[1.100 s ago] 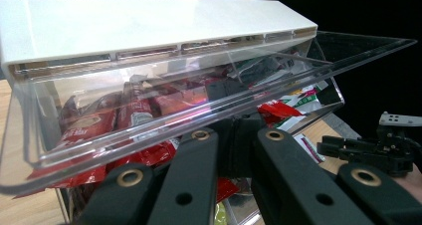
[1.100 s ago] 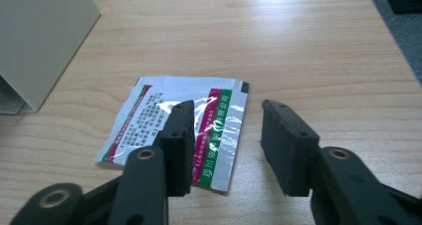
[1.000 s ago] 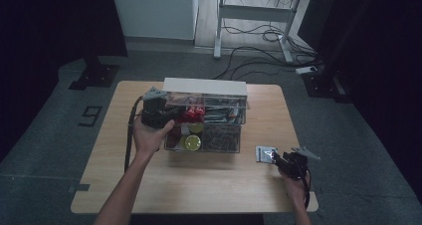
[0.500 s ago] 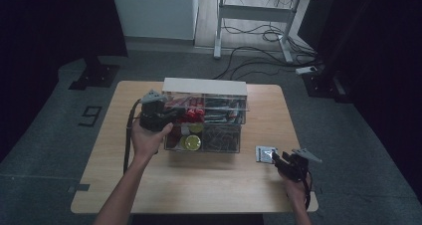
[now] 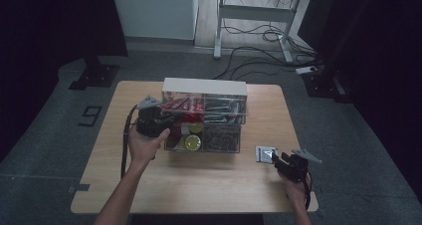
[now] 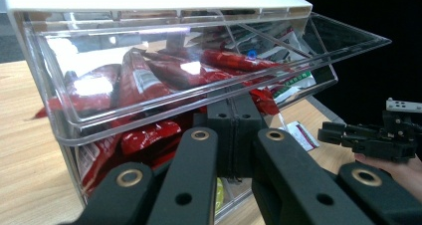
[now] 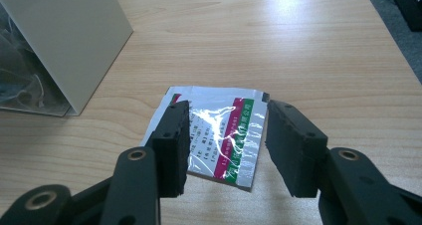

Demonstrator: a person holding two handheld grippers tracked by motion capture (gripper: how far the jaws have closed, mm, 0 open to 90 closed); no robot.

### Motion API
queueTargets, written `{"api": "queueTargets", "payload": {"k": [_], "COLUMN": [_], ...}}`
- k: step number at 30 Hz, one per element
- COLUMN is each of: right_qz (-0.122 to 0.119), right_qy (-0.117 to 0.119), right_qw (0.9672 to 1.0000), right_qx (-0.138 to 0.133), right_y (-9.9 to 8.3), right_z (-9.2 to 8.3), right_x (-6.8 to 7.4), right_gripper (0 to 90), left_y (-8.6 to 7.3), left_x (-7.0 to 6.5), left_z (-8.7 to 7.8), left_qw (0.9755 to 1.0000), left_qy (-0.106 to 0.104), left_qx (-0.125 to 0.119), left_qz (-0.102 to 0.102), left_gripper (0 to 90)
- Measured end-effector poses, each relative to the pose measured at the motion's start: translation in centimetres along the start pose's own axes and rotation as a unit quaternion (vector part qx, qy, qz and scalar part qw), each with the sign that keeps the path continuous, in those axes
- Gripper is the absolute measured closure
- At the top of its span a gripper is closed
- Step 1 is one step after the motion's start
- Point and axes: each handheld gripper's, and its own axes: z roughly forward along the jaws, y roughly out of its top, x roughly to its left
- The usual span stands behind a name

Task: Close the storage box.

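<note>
A clear compartment box with a white top [image 5: 204, 87] [image 6: 149, 1] stands mid-table, packed with red sachets [image 6: 144, 80]. Its upper front flap [image 6: 199, 46] is tilted open. My left gripper [image 5: 171, 118] [image 6: 234, 105] is shut, its tips tucked against the underside of the flap's lower rim, with nothing between the jaws. A silver sachet with red and green stripes [image 7: 214, 135] [image 5: 265, 153] lies flat on the table to the right of the box. My right gripper [image 7: 226, 108] [image 5: 276, 158] [image 6: 326, 133] is open, one jaw on each side of the sachet, not pressing it.
The box's lower compartments hold a yellow round item [image 5: 191, 142] and dark small parts [image 5: 221, 135]. The box's white side wall [image 7: 64, 41] stands left of the sachet. The wooden table [image 5: 199, 185] ends just behind my right hand.
</note>
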Motion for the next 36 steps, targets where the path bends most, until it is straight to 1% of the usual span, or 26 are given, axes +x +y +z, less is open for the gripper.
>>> {"api": "queueTargets", "payload": {"k": [5,10,18,23,24,25,26,27,28,29,31,32,36], "right_qz": [0.010,0.013,0.016,0.017,0.018,0.018,0.018,0.018,0.017,0.017,0.015,0.015,0.011], "right_qy": [0.007,0.008,0.008,0.010,0.011,0.011,0.012,0.013,0.014,0.014,0.016,0.016,0.018], "right_qw": [0.9999,0.9999,0.9998,0.9998,0.9998,0.9998,0.9998,0.9998,0.9998,0.9998,0.9997,0.9997,0.9997], "right_qx": [0.000,-0.001,0.003,0.004,0.001,0.001,0.000,0.000,-0.002,-0.002,-0.005,-0.005,-0.008], "right_y": [-0.2,-0.3,-0.5,-0.5,-0.5,-0.5,-0.5,-0.5,-0.5,-0.5,-0.5,-0.5,-0.5], "right_z": [0.0,0.0,0.0,0.0,0.0,0.0,0.0,-0.1,-0.1,-0.1,-0.2,-0.2,-0.3], "right_x": [0.0,-0.1,-0.2,-0.3,-0.3,-0.3,-0.3,-0.3,-0.3,-0.3,-0.3,-0.3,-0.1], "right_gripper": [51.9,52.0,52.0,52.0,52.0,52.0,51.9,51.9,51.6,51.6,51.2,51.2,51.0], "left_y": [-0.4,-0.8,-1.2,-1.4,-1.7,-1.7,-1.9,-2.4,-2.6,-3.0,-3.6,-3.8,-4.7], "left_x": [-0.1,-0.1,-0.3,-0.2,-0.3,-0.3,-0.4,-0.5,-0.6,-0.7,-0.9,-0.9,-1.0], "left_z": [-0.1,-0.2,-0.3,-0.4,-0.5,-0.5,-0.6,-0.6,-0.6,-0.6,-0.5,-0.6,-0.6], "left_qw": [1.0000,1.0000,1.0000,1.0000,0.9999,0.9999,0.9997,0.9992,0.9989,0.9986,0.9976,0.9972,0.9959], "left_qy": [-0.003,-0.006,-0.008,-0.004,0.001,0.001,0.010,0.020,0.021,0.024,0.030,0.032,0.036], "left_qx": [0.001,0.002,0.001,-0.003,-0.006,-0.006,-0.010,-0.015,-0.018,-0.019,-0.022,-0.023,-0.025], "left_qz": [0.000,-0.001,0.001,0.003,0.011,0.011,0.018,0.031,0.037,0.043,0.058,0.064,0.079], "left_gripper": [89.0,89.1,89.0,86.6,82.3,79.1,79.1,72.6,70.4,70.4,64.6,64.6,58.0]}}
